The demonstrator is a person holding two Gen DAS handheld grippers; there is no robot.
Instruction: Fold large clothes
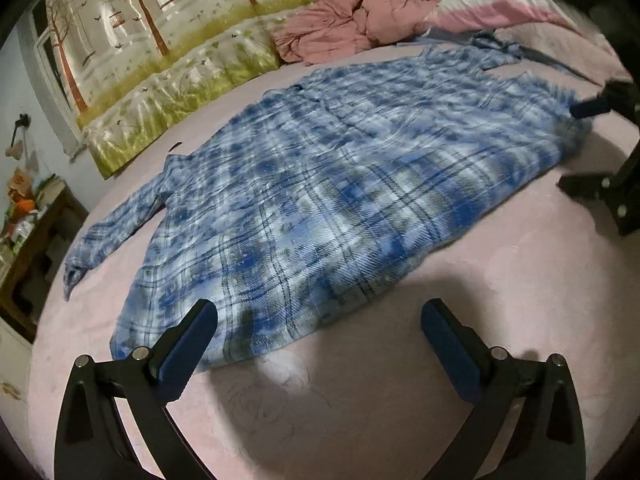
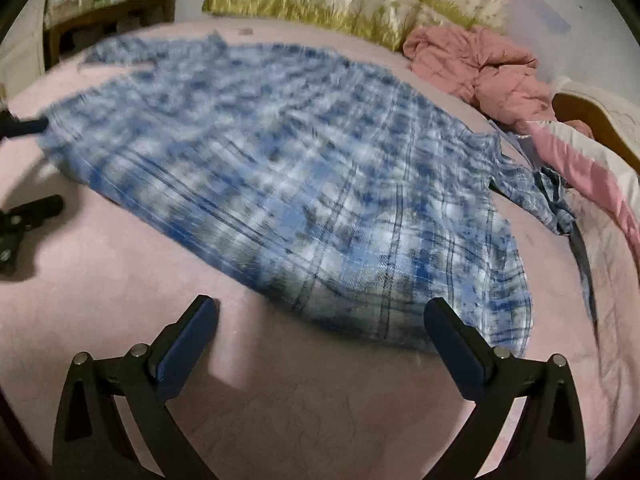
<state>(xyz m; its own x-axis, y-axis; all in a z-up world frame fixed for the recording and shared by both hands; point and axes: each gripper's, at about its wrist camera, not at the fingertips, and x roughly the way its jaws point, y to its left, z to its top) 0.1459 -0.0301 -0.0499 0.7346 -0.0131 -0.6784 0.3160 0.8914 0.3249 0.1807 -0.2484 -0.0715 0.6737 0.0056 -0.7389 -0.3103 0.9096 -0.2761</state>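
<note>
Far left: left sleeve [image 1: 108,232] of the blue plaid shirt [image 1: 320,184]. Lies stretched out to the side on the pink bed [image 1: 500,300], cuff towards the bed edge, probably opened so to be folded inward later.

Next, the left hand-held gripper [image 1: 320,312]. Hovers at the near left corner of the hem with fingers wide apart and nothing clamped between them. Seems placed there to take this corner.

In the middle, the shirt body. Lies flat and spread over most of the bed, clearly laid out for folding, with no fold made yet as far as can be judged. Points with the hem towards both cameras and with the collar end away, towards the padded wall panel [image 1: 160,72] with the tree print. Runs its long axis from near hem to far collar, with the sleeves crossing it. Cannot tell front from back because of blur.

Further right, the right hand-held gripper [image 2: 320,306]. Also stands wide apart and empty, near the right part of the hem, mirroring the left one, likely so that both corners can be lifted together.

Far right: right sleeve [image 2: 536,196], crumpled and not straight, touching the pink-and-white pillow [image 2: 592,184]. Needs smoothing, in my judgement. Behind it, a pink bundle [image 2: 476,64], apart from the shirt.
</note>
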